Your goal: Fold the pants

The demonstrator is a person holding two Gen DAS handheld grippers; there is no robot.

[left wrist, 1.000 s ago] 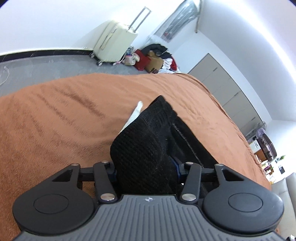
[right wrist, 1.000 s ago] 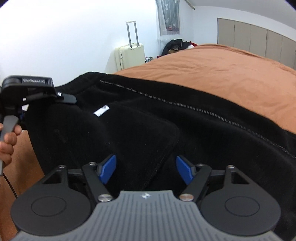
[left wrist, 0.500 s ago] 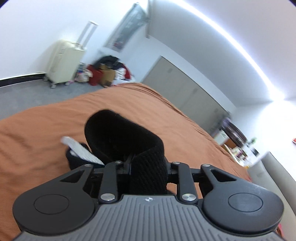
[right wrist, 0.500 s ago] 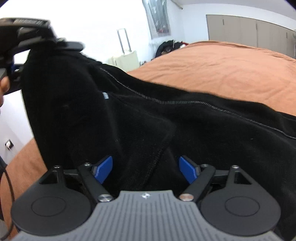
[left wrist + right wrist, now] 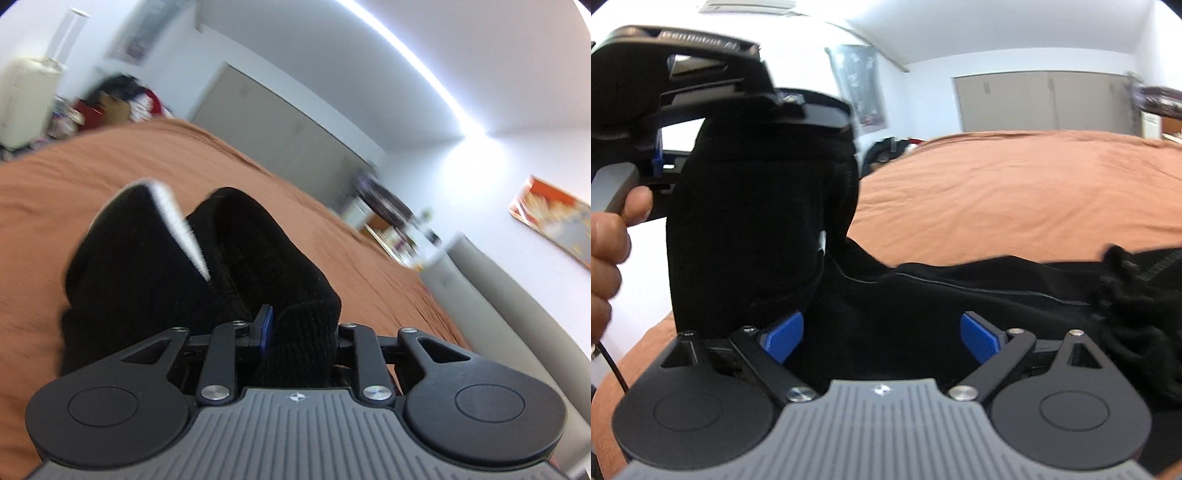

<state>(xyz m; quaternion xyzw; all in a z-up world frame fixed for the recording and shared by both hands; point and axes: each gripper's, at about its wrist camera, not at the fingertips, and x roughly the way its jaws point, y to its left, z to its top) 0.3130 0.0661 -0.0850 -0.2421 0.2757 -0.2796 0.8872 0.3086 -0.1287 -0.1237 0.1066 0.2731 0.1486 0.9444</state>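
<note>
Black knit pants (image 5: 960, 306) lie on an orange-brown bedspread (image 5: 1015, 192). My left gripper (image 5: 299, 332) is closing and pinches a thick fold of the pants (image 5: 147, 280), where a white label (image 5: 177, 225) sticks up. In the right wrist view that left gripper (image 5: 757, 122) hangs high at the left in a person's hand (image 5: 605, 251), with a column of black cloth drooping from it. My right gripper (image 5: 882, 332) is opening low over the pants. Black cloth lies between its blue pads (image 5: 783, 332), and they do not press on it.
The bedspread (image 5: 74, 173) stretches far ahead. A cream suitcase (image 5: 26, 99) and a pile of clothes (image 5: 118, 103) stand by the far wall. Grey wardrobe doors (image 5: 1045, 99) lie beyond the bed, and a grey padded headboard (image 5: 498, 295) is at the right.
The left gripper has closed on the fold and risen with it, swinging to the right. The lifted cloth now hangs tall at the left. The right jaws have spread wider.
</note>
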